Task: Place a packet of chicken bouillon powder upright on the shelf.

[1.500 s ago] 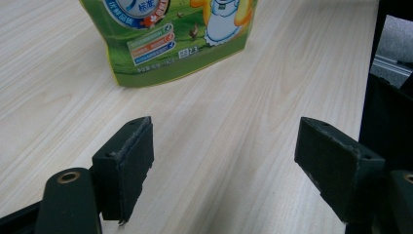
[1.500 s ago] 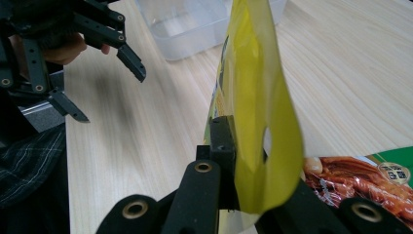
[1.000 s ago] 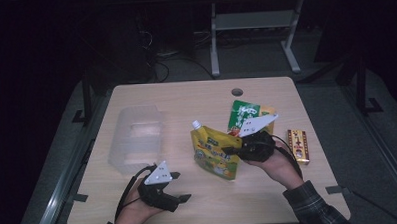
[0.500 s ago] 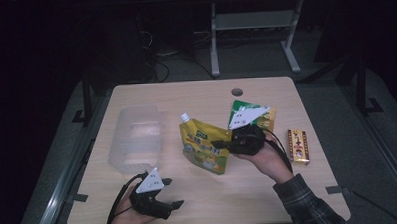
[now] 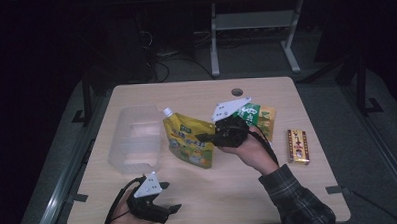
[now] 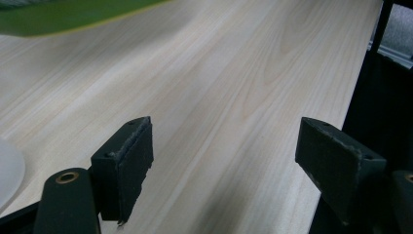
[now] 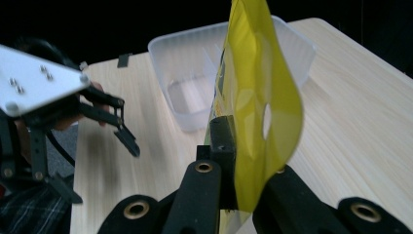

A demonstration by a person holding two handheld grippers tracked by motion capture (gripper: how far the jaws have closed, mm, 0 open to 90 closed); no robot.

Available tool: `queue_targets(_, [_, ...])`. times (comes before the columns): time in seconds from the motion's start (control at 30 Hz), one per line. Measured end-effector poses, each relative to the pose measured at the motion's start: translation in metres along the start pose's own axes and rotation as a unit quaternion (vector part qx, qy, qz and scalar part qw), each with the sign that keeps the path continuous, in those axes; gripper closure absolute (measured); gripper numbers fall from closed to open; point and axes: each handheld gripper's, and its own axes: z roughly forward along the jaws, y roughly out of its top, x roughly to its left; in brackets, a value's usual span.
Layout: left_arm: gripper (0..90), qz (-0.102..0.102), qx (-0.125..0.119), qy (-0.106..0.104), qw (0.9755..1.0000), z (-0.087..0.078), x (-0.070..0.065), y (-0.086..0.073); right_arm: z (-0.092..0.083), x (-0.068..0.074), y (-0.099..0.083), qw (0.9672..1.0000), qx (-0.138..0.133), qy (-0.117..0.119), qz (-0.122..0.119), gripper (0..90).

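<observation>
A yellow spouted pouch hangs upright above the middle of the table, white spout up and to the left. My right gripper is shut on its right edge; in the right gripper view the jaws pinch the pouch at its rim. To the pouch's left stands a clear plastic container, which lies beyond the pouch as the container in the right gripper view. My left gripper rests open at the table's near edge, nothing between its jaws but bare wood.
A green and yellow packet lies behind the right hand. A small red and gold box lies to the right. The wooden table has a round hole at the back. The left gripper appears at left in the right gripper view.
My right gripper has carried the pouch to the left and a little up, closer to the clear container. The left gripper has drifted slightly toward the near edge.
</observation>
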Motion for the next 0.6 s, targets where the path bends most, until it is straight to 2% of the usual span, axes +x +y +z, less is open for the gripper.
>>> queue_targets(0.2, [21.0, 0.007, 0.005, -0.004, 1.0000, 0.004, 0.000, 0.000, 0.010, -0.001, 0.017, 0.9999, -0.006, 0.009, -0.009, 89.9])
queue_targets(0.6, [19.8, 0.017, 0.017, -0.005, 0.9997, 0.008, -0.001, 0.001, 0.035, 0.002, 0.042, 0.9994, -0.019, 0.024, -0.013, 90.0])
